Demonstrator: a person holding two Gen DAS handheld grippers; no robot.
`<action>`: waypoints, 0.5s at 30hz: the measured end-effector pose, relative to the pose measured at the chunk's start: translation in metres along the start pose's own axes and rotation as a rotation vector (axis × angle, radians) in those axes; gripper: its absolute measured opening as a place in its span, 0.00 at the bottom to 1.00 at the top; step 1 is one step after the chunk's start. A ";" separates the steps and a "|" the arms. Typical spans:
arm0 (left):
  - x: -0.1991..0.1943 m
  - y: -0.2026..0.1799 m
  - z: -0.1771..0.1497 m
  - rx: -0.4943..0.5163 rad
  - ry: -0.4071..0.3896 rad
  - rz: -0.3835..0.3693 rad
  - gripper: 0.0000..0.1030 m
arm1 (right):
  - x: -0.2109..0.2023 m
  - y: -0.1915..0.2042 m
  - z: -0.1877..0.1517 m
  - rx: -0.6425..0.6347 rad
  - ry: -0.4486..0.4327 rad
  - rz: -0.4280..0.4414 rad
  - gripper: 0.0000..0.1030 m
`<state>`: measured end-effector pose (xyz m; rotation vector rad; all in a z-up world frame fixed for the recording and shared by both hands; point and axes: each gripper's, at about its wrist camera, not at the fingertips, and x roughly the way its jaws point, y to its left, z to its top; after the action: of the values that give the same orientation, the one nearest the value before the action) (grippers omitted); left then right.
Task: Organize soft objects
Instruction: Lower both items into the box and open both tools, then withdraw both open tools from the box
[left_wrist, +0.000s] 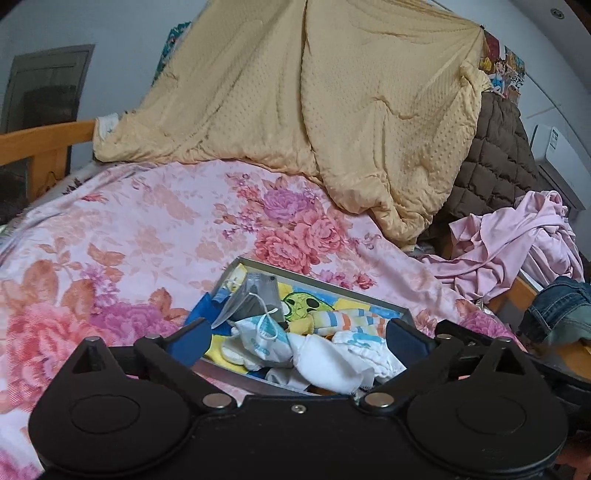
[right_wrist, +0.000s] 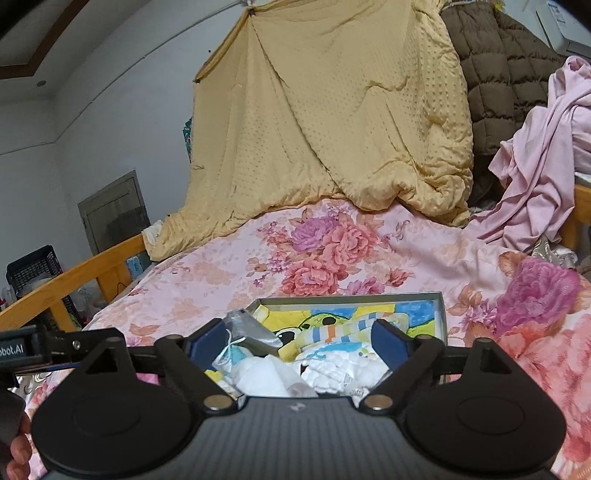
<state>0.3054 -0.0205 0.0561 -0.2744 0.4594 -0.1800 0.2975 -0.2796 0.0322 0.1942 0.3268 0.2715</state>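
Observation:
A shallow grey tray (left_wrist: 332, 284) (right_wrist: 439, 317) lies on the flowered bedsheet, lined with a yellow and blue cartoon cloth (left_wrist: 314, 304) (right_wrist: 303, 323). In it lie a striped sock (left_wrist: 343, 319) (right_wrist: 332, 330), white socks (left_wrist: 325, 354) (right_wrist: 332, 371), a face mask (left_wrist: 264, 334) (right_wrist: 231, 360) and a clear packet (left_wrist: 255, 291) (right_wrist: 251, 328). My left gripper (left_wrist: 297, 338) is open, its blue fingers either side of the pile, just above it. My right gripper (right_wrist: 299, 343) is open too, hovering over the same pile. The left gripper's side shows at the left edge of the right wrist view.
A yellow quilt (left_wrist: 314, 110) (right_wrist: 332, 122) hangs at the far side of the bed. A brown quilted coat (left_wrist: 495, 155), pink clothes (left_wrist: 517, 240) (right_wrist: 535, 177) and jeans (left_wrist: 561, 310) are piled at the right. A wooden bed rail (right_wrist: 74, 273) runs on the left.

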 end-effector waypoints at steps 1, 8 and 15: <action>-0.006 0.001 -0.003 0.001 -0.003 0.010 0.99 | -0.005 0.001 -0.001 -0.001 -0.001 0.002 0.91; -0.039 0.004 -0.024 0.011 -0.015 0.060 0.99 | -0.041 0.016 -0.011 -0.051 -0.011 -0.007 0.95; -0.065 0.007 -0.044 0.023 -0.029 0.086 0.99 | -0.069 0.026 -0.021 -0.078 -0.022 -0.013 0.98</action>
<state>0.2289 -0.0086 0.0432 -0.2337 0.4397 -0.0968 0.2217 -0.2720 0.0383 0.1179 0.2955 0.2685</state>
